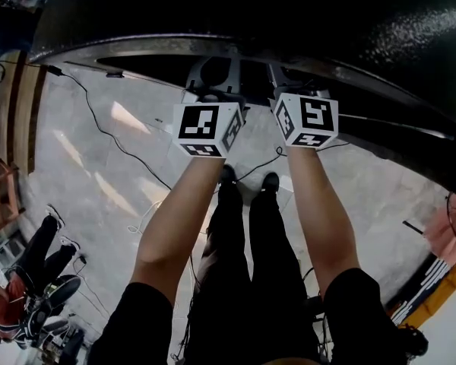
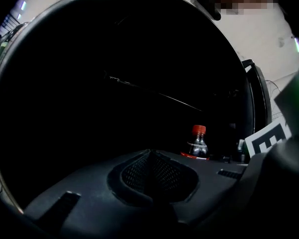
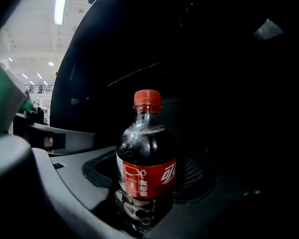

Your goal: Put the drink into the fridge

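The drink is a small cola bottle (image 3: pixel 146 168) with a red cap and a red label. It stands upright between the jaws of my right gripper (image 3: pixel 149 185), which is shut on its lower body. The left gripper view shows the same bottle (image 2: pixel 198 142) off to the right. My left gripper (image 2: pixel 150 156) is shut, its mesh pads pressed together with nothing between them. In the head view both marker cubes, left (image 1: pixel 207 129) and right (image 1: pixel 305 119), sit side by side close to the black fridge (image 1: pixel 289 14). The fridge's dark front (image 2: pixel 114 83) fills both gripper views.
Black cables (image 1: pixel 106 135) trail over the pale tiled floor (image 1: pixel 99 173) to the left. A seated person (image 1: pixel 30 280) is at the lower left, beside wooden furniture (image 1: pixel 0 196). Orange and striped items (image 1: pixel 441 280) lie at the lower right.
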### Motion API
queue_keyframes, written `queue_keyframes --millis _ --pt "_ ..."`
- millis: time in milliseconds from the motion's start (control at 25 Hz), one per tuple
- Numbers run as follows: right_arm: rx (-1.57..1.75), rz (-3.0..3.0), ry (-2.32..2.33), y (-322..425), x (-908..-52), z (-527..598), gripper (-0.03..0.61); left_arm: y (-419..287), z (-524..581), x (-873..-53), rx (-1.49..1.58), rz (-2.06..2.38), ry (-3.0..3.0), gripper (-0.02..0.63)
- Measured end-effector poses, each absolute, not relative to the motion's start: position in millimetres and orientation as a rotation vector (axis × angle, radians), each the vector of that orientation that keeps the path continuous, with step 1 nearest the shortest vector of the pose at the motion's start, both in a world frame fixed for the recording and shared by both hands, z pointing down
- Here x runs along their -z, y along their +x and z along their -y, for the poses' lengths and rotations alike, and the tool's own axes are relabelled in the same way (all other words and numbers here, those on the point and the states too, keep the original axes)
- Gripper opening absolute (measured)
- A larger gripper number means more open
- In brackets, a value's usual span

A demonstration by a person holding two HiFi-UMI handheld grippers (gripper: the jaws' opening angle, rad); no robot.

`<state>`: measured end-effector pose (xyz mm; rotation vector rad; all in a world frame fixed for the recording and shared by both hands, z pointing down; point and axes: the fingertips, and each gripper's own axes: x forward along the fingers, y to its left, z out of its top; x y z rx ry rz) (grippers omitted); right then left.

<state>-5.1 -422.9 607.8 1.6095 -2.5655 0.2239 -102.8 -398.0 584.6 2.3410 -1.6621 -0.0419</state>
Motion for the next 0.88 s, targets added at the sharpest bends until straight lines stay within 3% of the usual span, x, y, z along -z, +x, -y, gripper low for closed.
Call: queue_keyframes --millis 880 --pt "-0.179 2.546 1.576 -47 -658 474 0.307 -119 425 -619 0.047 1.641 2.337 0.015"
